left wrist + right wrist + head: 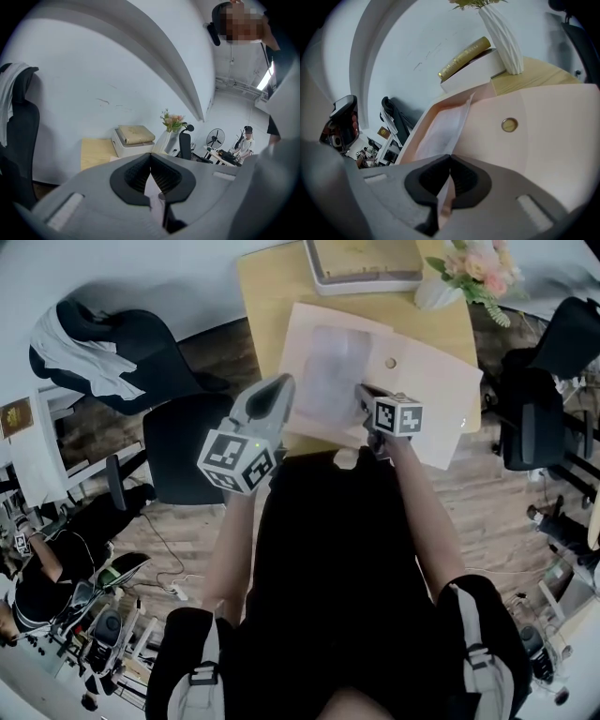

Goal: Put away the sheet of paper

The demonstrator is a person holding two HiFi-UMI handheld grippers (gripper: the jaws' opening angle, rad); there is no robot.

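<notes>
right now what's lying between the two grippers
The sheet of paper, lying in the pink folder, fills the stretch between the left gripper and the right gripper. The head view shows it.

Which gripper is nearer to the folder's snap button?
Right. The right gripper sits just beside the snap button; the left gripper is across the folder at its left edge.

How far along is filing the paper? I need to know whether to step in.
Mostly done: the sheet looks tucked inside the pink folder. In hand: the right gripper pinches the folder's near edge; the left gripper is shut on a thin pale edge. Left: probably closing the flap on its snap.
</notes>
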